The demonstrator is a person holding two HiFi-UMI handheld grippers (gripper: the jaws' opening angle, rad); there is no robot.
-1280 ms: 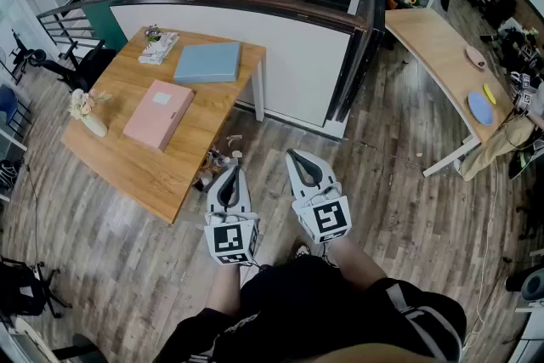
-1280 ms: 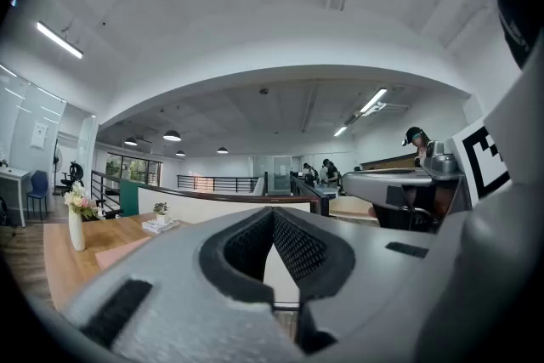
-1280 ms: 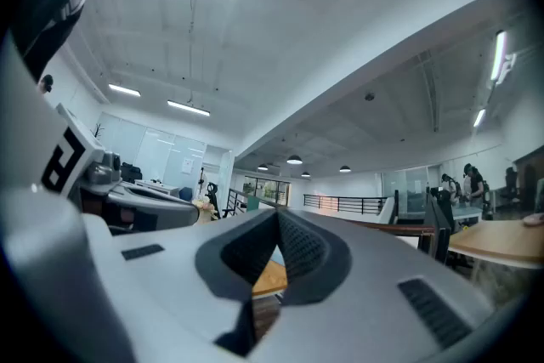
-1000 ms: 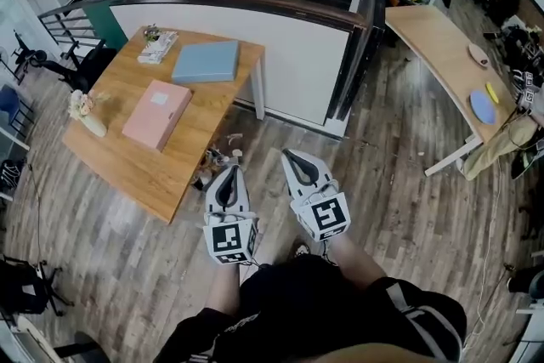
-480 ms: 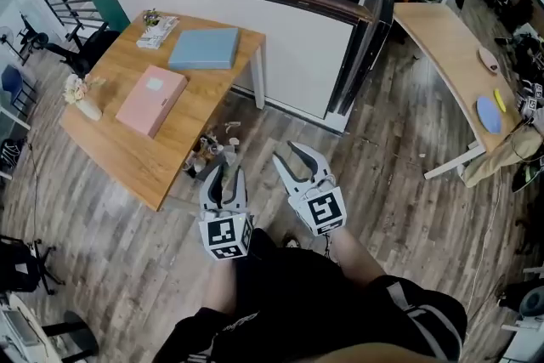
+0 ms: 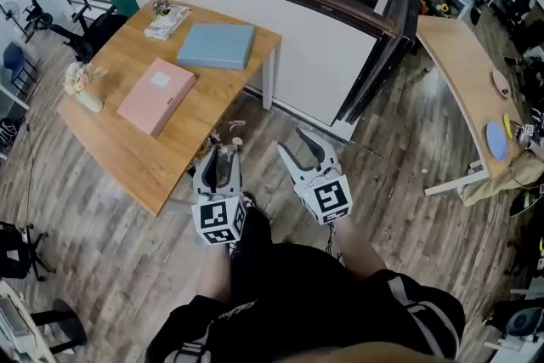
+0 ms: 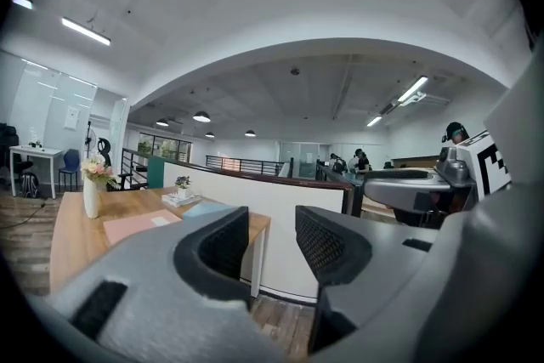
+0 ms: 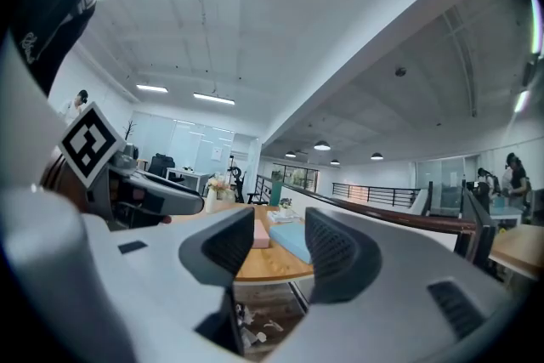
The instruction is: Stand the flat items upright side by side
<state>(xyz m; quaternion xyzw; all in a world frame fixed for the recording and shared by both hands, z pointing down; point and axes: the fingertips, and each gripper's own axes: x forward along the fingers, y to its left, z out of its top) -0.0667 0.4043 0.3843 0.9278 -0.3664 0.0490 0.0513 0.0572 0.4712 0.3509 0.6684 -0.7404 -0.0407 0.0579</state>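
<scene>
A pink flat box (image 6: 155, 96) and a blue flat box (image 6: 216, 45) lie flat on the wooden table (image 6: 127, 153) at the left. Both grippers hang over the floor just off the table's near corner. My left gripper (image 6: 222, 155) points toward the table edge, and its jaws are opening with nothing between them. My right gripper (image 6: 298, 145) beside it is also opening and empty. In the left gripper view the gripper (image 7: 272, 235) faces the pink box (image 7: 136, 225) and blue box (image 7: 206, 208). In the right gripper view the gripper (image 8: 280, 246) frames the blue box (image 8: 291, 241).
A vase of flowers (image 6: 82, 87) and a paper stack with a small plant (image 6: 167, 19) stand on the table. Small clutter (image 6: 223, 134) lies on the floor by the table leg. A white half wall with a dark rail (image 6: 323, 55) runs behind. A curved desk (image 6: 467, 89) is at right.
Both grippers' jaws have gone from shut to parted. The grippers and the view have moved a little closer to the table.
</scene>
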